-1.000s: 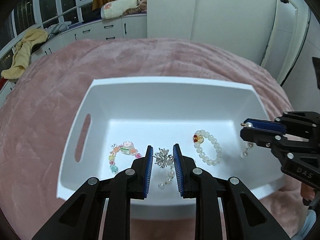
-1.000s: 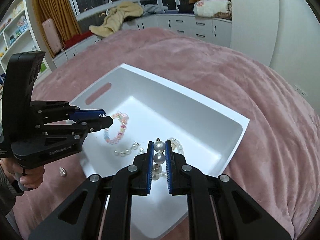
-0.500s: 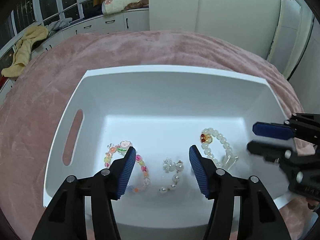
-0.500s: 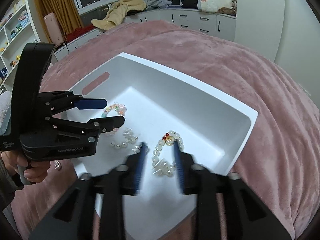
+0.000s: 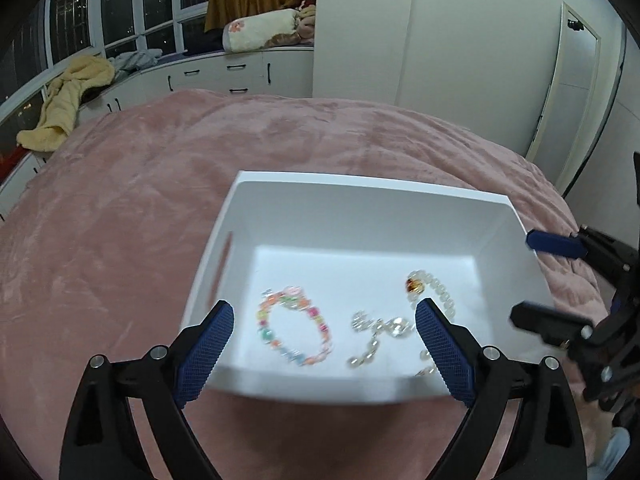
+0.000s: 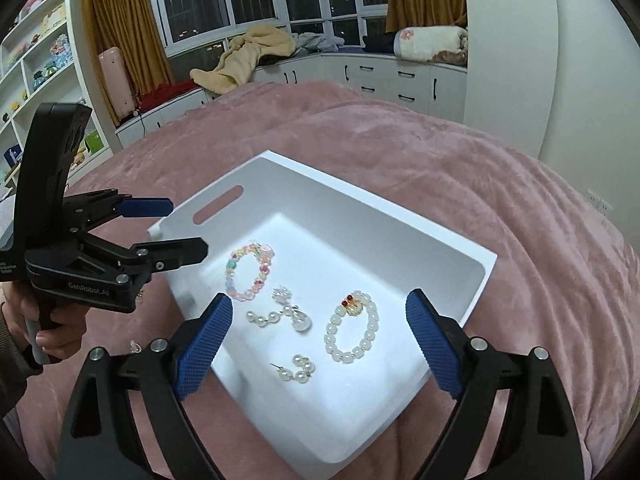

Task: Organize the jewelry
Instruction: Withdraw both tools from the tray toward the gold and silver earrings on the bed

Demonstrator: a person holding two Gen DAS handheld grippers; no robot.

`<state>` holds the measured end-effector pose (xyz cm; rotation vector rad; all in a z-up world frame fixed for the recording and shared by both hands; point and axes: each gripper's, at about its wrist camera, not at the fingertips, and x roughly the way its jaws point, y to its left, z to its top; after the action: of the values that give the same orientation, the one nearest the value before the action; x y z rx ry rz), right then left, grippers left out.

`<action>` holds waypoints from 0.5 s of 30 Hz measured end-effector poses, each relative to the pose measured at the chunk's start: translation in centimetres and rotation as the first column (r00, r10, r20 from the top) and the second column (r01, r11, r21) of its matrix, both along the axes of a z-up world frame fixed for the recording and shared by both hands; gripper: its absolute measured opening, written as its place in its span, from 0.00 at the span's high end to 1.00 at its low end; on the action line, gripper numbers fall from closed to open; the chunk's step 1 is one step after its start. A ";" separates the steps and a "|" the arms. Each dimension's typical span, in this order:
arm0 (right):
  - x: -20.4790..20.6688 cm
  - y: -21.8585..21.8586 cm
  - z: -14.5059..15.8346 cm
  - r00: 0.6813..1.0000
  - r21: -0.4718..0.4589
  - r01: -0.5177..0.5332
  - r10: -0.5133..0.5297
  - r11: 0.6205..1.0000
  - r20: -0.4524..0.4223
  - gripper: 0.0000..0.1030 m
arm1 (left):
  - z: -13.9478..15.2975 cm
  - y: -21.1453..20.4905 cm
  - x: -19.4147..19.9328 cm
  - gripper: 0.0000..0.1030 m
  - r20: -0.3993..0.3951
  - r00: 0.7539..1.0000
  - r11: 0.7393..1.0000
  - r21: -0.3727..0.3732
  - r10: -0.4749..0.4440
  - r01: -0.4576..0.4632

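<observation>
Both claws, left claw (image 5: 324, 348) and right claw (image 6: 318, 346), have let go and gape empty; four pieces lie in the tray (image 6: 400, 208), one trinket (image 6: 135, 346) remains on the bed (image 6: 440, 152).

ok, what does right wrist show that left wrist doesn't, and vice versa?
Only right wrist: the short curved pearl earring in full, sharp, a small item on the pink blanket outside the bin, wall shelves, and the left hand-held gripper, open.

Only left wrist: the white door and the right hand-held gripper, open.

Both: white plastic bin, pastel multicolour bead bracelet, white pearl bracelet with red-gold charm, silver-and-pearl drop earring.
</observation>
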<state>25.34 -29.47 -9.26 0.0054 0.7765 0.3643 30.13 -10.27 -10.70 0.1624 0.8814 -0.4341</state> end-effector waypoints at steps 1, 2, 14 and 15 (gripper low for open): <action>-0.2 0.4 0.3 1.000 -0.002 -0.003 0.003 1.000 -0.001 0.12 | 0.3 0.7 -0.3 0.09 0.006 1.000 1.000 0.002 0.004 -0.004; -0.3 0.7 0.5 1.000 -0.003 -0.010 0.010 1.000 0.000 0.12 | 0.5 1.2 -0.5 0.09 0.009 1.000 1.000 0.000 0.007 -0.007; -3.1 6.2 0.9 0.995 0.002 -0.096 0.096 0.995 0.003 0.12 | 1.4 8.8 -2.5 0.09 0.017 0.996 0.996 0.013 0.084 -0.084; -3.3 6.8 0.8 0.995 -0.001 -0.105 0.105 0.995 0.002 0.12 | 1.3 9.2 -2.6 0.09 0.014 0.996 0.996 0.016 0.088 -0.088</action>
<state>22.02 -22.70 -8.50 -0.0361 0.7771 0.4636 27.51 -1.04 -9.36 0.1413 0.8764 -0.3431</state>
